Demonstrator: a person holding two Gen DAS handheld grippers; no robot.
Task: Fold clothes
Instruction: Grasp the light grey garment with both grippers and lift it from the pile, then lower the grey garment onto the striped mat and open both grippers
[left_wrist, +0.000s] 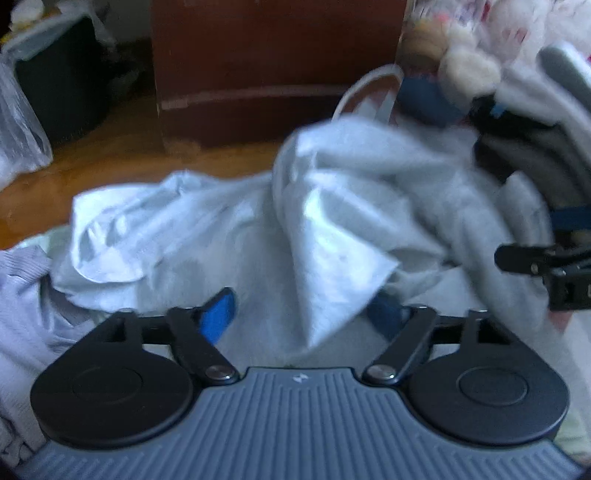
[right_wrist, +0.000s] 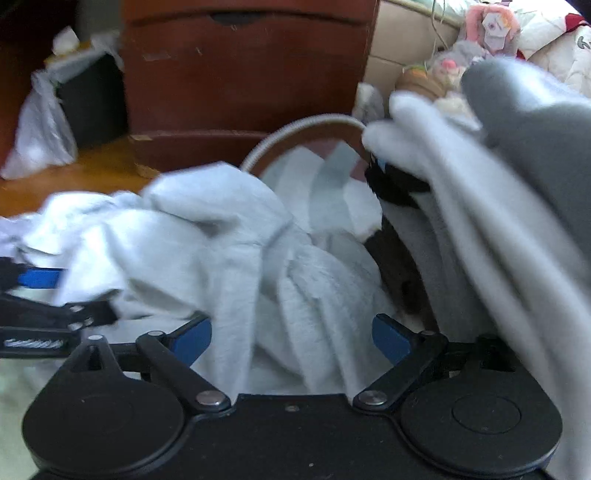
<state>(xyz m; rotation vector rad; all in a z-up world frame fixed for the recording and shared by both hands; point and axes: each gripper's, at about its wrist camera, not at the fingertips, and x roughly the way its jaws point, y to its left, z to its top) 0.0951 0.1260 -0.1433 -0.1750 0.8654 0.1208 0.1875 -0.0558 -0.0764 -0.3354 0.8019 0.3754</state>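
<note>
A crumpled white garment (left_wrist: 332, 206) lies in a heap in front of me; it also shows in the right wrist view (right_wrist: 229, 240). My left gripper (left_wrist: 306, 317) has its blue-padded jaws wide apart, and a fold of the white cloth hangs down between them. My right gripper (right_wrist: 291, 332) also has its jaws wide apart, with bunched white cloth lying between them. The right gripper shows at the right edge of the left wrist view (left_wrist: 546, 266). The left gripper shows at the left edge of the right wrist view (right_wrist: 37, 295). A grey garment (right_wrist: 535, 147) lies at the right.
A brown wooden drawer unit (right_wrist: 243, 74) stands behind the heap on a wooden floor (left_wrist: 110, 162). A dark bin (right_wrist: 88, 99) and a white plastic bag (right_wrist: 40, 133) are at the back left. Plush toys (right_wrist: 487, 29) and a curved white handle (right_wrist: 303, 125) are at the back right.
</note>
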